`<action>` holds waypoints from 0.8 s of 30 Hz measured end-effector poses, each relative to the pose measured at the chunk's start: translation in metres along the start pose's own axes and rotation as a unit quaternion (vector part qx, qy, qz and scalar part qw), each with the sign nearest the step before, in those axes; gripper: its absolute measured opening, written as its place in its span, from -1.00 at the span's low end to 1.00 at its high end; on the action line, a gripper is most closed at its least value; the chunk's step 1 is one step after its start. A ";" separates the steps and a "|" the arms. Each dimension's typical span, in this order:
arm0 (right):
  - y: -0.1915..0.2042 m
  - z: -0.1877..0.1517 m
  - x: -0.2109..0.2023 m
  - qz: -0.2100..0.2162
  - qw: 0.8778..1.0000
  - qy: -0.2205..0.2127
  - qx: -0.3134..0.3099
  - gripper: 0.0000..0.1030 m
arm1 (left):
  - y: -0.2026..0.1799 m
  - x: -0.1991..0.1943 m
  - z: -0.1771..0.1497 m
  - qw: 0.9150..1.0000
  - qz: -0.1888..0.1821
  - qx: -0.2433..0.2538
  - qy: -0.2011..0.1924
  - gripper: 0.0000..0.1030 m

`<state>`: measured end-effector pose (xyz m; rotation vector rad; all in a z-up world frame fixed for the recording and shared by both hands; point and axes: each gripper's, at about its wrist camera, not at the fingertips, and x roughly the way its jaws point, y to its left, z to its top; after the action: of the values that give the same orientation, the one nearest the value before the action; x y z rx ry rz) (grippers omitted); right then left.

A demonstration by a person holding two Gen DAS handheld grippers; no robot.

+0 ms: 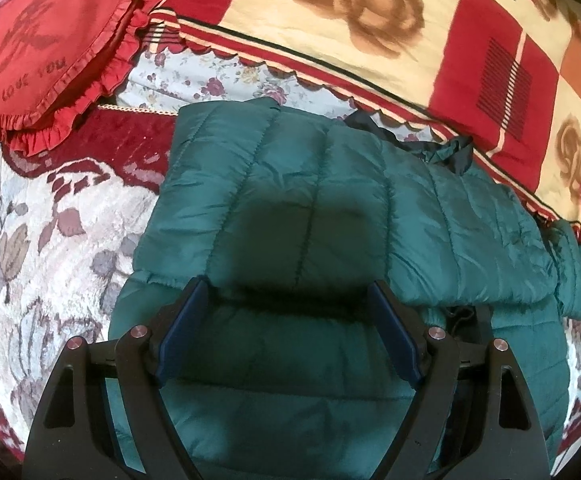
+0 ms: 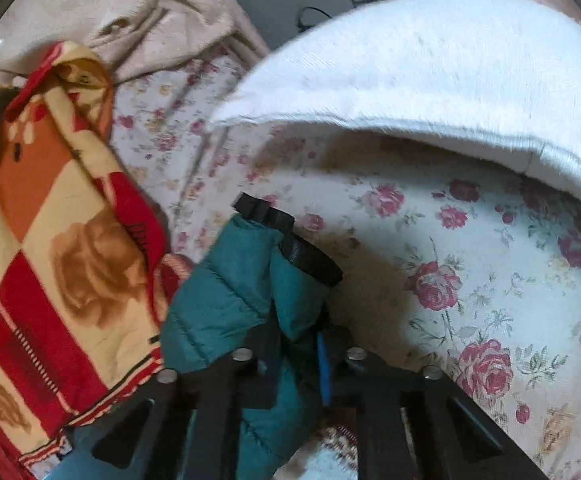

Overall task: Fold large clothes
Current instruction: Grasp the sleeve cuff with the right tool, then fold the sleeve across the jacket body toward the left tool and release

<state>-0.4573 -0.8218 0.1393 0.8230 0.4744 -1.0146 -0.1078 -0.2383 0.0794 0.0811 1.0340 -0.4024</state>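
**Meanwhile: green jacket flat under one claw, pinched in the other**

Left wrist view:
- Looks down on a green quilted jacket [image 1: 290,208] spread flat on a bed, its stitched panels running away from the camera.
- Left gripper [image 1: 290,336] held over the jacket's near part, blue pads [image 1: 182,332] standing wide apart, nothing between them; whether the tips touch the cloth cannot be told.
- Casts a dark shadow on the jacket just ahead of the pads.
- Under and left of the jacket, a pale plush bedcover [image 1: 46,240] with grey leaves and a dark red border.
- At upper left, a red heart-shaped frilled pillow [image 1: 50,40] lettered "I LOVE YOU".
- Across the top and right, a red and cream blanket [image 1: 410,40] with brown roses, its scalloped edge running beside the jacket's far side.
- Between pillow and blanket, a strip of rose-print sheet [image 1: 210,80].

Right wrist view, somewhat blurred:
- Right gripper [image 2: 298,356] closed tight on a green sleeve [image 2: 234,292] of the jacket, black cuff [image 2: 290,240] sticking out past the fingers.
- Not seen from the left: a white pillow [image 2: 430,72] at upper right, a beige blanket [image 2: 150,12] at upper left.
- Same rose-print sheet [image 2: 470,280] here fills the right half, lying under the white pillow's edge.
- Same rose blanket [image 2: 58,260] bunched at left, next to the sleeve.
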 end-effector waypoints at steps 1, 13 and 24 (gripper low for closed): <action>0.002 0.000 -0.005 0.009 1.000 -0.002 -0.001 -0.80 | 0.002 -0.001 0.000 1.000 -0.001 -0.005 0.000 0.60; 0.105 -0.033 -0.085 0.168 0.979 0.009 -0.119 -0.82 | 0.013 -0.021 -0.001 1.000 -0.011 -0.016 -0.022 0.60; 0.245 -0.144 -0.100 0.248 0.933 0.091 -0.244 -0.82 | 0.032 -0.033 0.000 0.999 0.001 -0.018 -0.033 0.60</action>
<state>-0.2851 -0.5856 0.2119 0.5427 0.6076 -0.3265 -0.1111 -0.1991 0.1034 0.0362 0.9764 -0.3820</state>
